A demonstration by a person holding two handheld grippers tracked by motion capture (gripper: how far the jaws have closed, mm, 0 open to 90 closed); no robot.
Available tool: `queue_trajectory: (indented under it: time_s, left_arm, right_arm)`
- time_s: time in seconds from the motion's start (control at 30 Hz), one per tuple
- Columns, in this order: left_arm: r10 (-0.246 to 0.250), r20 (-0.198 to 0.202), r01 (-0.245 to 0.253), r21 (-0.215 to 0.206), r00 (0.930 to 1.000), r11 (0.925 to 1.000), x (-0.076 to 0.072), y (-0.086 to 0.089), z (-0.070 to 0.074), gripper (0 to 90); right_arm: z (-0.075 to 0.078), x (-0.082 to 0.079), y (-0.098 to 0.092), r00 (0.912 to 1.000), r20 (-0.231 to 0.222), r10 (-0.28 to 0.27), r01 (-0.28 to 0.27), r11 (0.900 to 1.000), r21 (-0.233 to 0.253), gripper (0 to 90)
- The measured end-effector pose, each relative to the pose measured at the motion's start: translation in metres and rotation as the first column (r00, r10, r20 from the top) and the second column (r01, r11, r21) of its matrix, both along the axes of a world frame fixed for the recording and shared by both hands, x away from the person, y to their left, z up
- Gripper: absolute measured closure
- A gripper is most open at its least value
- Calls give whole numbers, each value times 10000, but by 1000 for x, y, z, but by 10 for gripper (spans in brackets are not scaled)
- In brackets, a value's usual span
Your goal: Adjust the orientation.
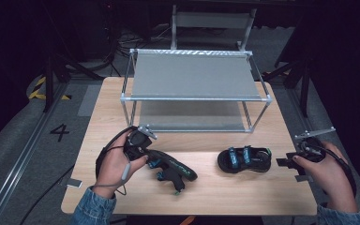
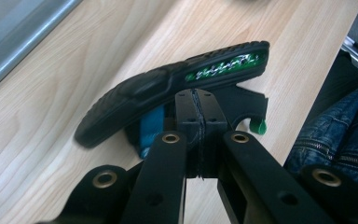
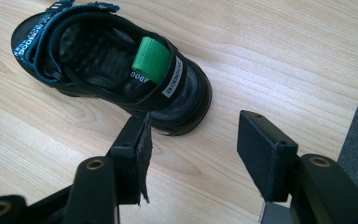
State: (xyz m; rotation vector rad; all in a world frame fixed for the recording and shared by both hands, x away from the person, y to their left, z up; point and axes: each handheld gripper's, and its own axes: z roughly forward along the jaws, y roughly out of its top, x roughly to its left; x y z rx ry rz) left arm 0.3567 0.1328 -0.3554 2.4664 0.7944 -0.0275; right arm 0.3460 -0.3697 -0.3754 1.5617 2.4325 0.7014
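Observation:
Two black sandals with blue straps and green tabs lie on the wooden table (image 1: pixel 122 112). One sandal (image 1: pixel 176 169) (image 2: pixel 168 88) is tipped on its side, sole facing up. My left gripper (image 1: pixel 153 161) (image 2: pixel 200 109) is shut on a black part of its upper, just under the sole. The other sandal (image 1: pixel 243 159) (image 3: pixel 107 60) stands upright at the front right. My right gripper (image 1: pixel 283 162) (image 3: pixel 193 140) is open just behind its heel, jaws apart and not touching it.
A two-level metal rack (image 1: pixel 194 75) with grey shelves stands at the back middle of the table. Bare wood runs along the front edge. A denim sleeve (image 2: pixel 345 121) is close to the table's near edge.

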Motion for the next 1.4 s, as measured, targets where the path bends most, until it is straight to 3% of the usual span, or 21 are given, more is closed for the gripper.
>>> queue_trajectory:
  time_s: [0.33, 0.47, 0.6, 0.97, 1.1, 1.23, 1.4]
  left_arm:
    - [-226, -38, 227, 284, 9997, 9993, 10, -21, -13, 900]
    - [293, 129, -297, 395, 9995, 9988, 15, -17, -17, 900]
    - [389, 160, -399, 658, 9991, 9970, 20, -16, -20, 900]
    - [604, 359, -620, 448, 9975, 9971, 31, -26, -16, 900]
    - [589, 568, -614, 428, 9966, 9972, 39, -33, -15, 897]
    - [657, 495, -669, 234, 9966, 9975, 48, -36, -15, 898]
    - [706, 565, -724, 309, 9959, 9969, 57, -45, -15, 888]
  right_arm:
    - [-1, -4, -4, 9997, -70, -254, 255, 9996, 86, 438]
    - [-2, -4, -3, 9997, -100, -229, 230, 9997, 95, 436]
    - [-3, -4, -3, 9996, -128, -251, 251, 9997, 56, 435]
    - [-5, -7, -1, 9997, -150, -169, 169, 9999, -19, 427]
    - [-2, -12, -3, 9996, -54, -261, 260, 9997, -30, 421]
    - [-3, -18, -5, 9996, -24, -272, 272, 9996, -118, 410]
    - [-3, -28, -10, 9989, 31, -464, 465, 9988, -178, 405]
